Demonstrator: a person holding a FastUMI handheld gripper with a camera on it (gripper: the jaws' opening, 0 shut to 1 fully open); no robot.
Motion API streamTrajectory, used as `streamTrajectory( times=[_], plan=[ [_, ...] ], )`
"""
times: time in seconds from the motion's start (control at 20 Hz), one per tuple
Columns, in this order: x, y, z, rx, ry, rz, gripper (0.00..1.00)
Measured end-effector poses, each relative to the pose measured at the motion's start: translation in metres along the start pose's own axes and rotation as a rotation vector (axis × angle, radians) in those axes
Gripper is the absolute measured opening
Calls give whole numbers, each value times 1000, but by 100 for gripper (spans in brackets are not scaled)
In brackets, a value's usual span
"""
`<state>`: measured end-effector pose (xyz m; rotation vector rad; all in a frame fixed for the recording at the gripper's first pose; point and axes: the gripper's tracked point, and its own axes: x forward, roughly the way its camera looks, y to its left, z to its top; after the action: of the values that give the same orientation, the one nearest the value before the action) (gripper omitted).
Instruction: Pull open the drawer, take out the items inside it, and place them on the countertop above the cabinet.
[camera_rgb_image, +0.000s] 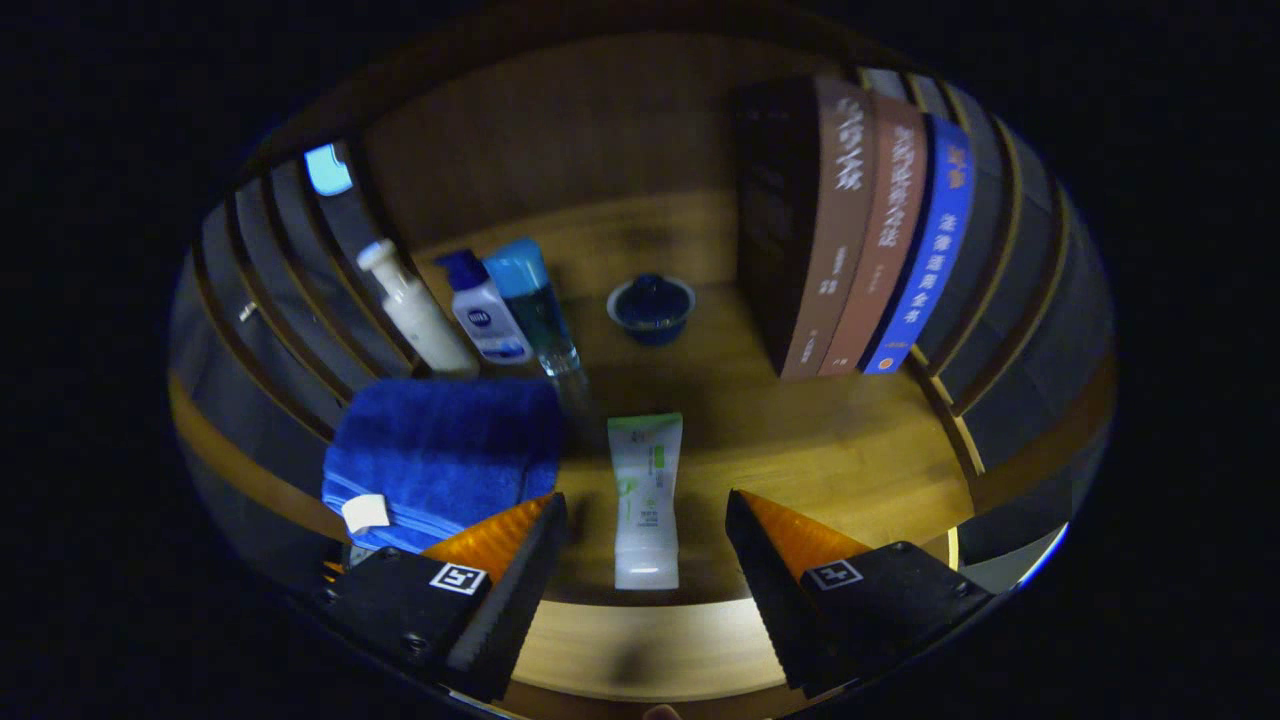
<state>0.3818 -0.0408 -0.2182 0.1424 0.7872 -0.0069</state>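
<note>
A white tube with green print (646, 520) lies flat on the wooden countertop (850, 450), its cap end toward the front edge. My gripper (645, 500) is open, its fingers wide apart on either side of the tube, and neither finger touches it. A folded blue towel (440, 455) with a white tag lies on the countertop just left of the tube, beside the left finger.
Beyond the towel stand a white pump bottle (415, 310), a small white bottle with a blue cap (487, 315) and a clear teal bottle (535, 300). A blue lidded cup (650, 305) sits farther back. Three upright books (860, 230) stand at the right. Slatted walls flank both sides.
</note>
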Motion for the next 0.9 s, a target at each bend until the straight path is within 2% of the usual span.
streamTrajectory(
  times=[0.2,0.45,0.6,0.9],
  plan=[
    [-56,-14,11,31,-224,15,100],
    [-127,-34,0,23,-482,6,100],
    [-167,-40,-19,5,-600,10,99],
    [-230,-31,-75,-17,-755,69,99]
  ],
)
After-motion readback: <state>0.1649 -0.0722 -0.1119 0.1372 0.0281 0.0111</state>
